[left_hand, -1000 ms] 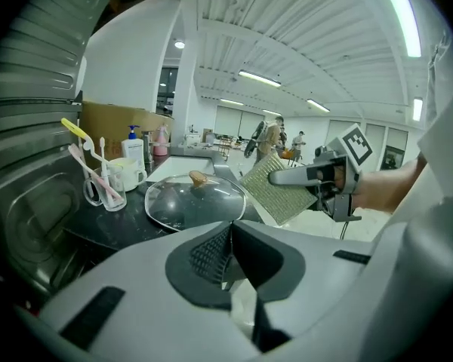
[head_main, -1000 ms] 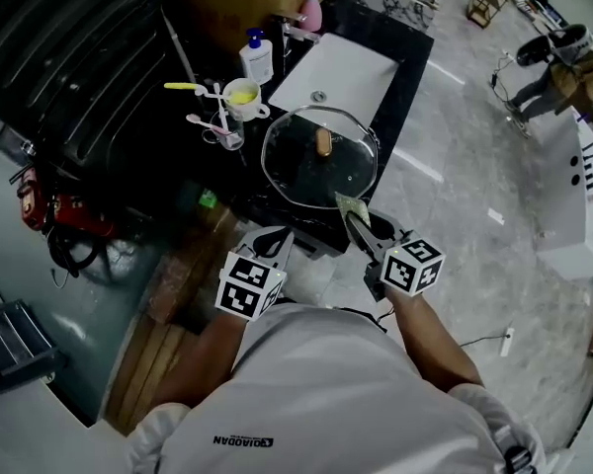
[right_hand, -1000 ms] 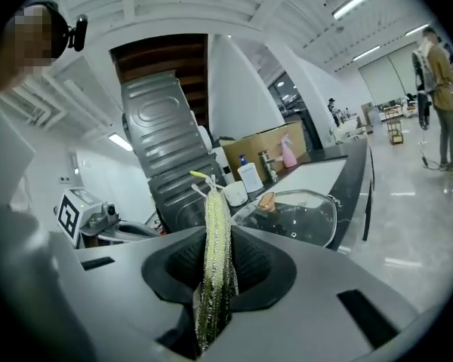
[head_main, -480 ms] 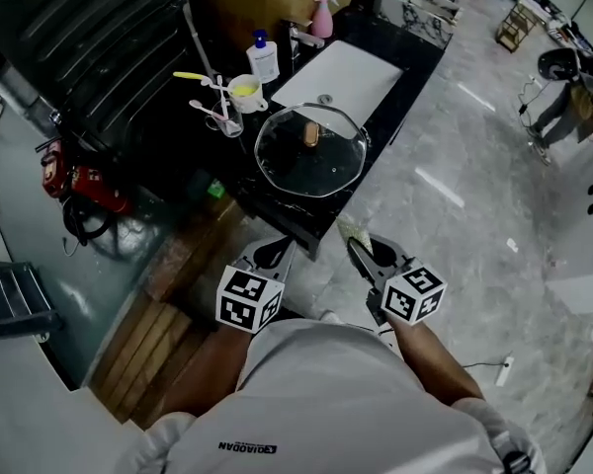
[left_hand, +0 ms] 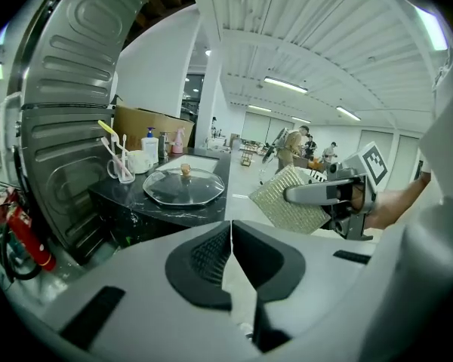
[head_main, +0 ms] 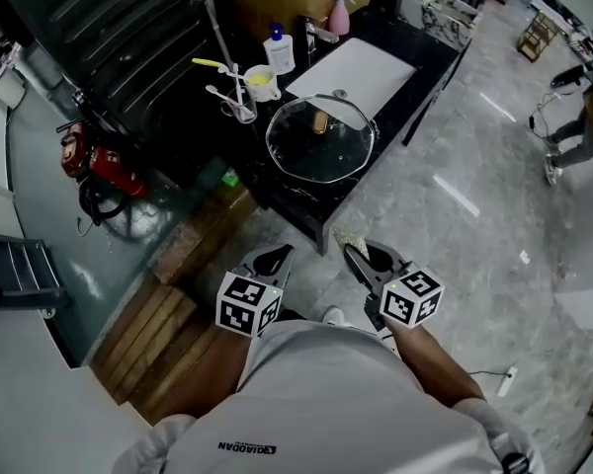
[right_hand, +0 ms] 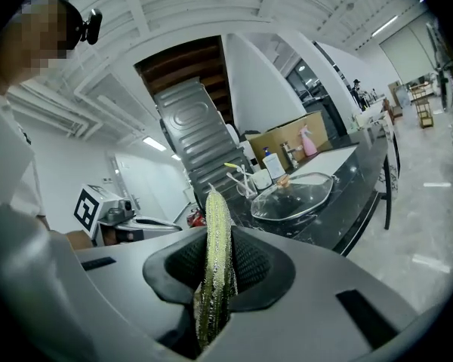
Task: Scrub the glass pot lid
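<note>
On black counter (head_main: 420,42), domed glass lid (head_main: 321,138); right hand-held gripper (head_main: 361,257) pinching glittery scrubber (right_hand: 216,240) (left hand-held gripper (head_main: 275,260) pressed together)

glass pot lid (head_main: 321,148) | knob (head_main: 320,121) up, flat on black counter (head_main: 427,39) | scouring pad (right_hand: 214,277) | in right hand-held gripper (right_hand: 217,225)

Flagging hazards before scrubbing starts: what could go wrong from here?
The glass pot lid lies loose near the edge of the counter; with the left gripper shut on nothing, a scrub could slide it off. The right gripper pinches the scouring pad by one edge, so it may fold or slip.
</note>
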Motion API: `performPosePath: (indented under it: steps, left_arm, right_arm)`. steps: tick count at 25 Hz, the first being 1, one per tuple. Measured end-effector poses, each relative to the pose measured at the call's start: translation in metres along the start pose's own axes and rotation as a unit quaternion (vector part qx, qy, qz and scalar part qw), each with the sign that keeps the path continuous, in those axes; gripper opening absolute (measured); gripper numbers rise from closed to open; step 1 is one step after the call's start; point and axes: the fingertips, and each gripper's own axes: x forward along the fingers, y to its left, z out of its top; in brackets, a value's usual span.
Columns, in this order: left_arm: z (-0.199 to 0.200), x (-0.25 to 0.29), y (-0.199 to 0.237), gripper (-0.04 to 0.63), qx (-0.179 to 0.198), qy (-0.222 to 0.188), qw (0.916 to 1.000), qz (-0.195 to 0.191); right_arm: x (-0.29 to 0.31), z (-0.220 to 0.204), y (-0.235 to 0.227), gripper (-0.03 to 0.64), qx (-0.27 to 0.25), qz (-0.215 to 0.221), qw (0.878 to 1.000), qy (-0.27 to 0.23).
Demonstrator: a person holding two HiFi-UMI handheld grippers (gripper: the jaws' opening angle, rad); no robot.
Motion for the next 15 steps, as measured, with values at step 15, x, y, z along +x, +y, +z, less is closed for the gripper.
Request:
performPosePath:
  steps: [15]
  left_arm:
    - [0.022,-0.025,0.05,0.018,0.027,-0.024,0.9987,-0.036]
  right_arm:
    - [0.028,0.001,0.022,0.084,-0.015,-0.07,0.997,-0.007]
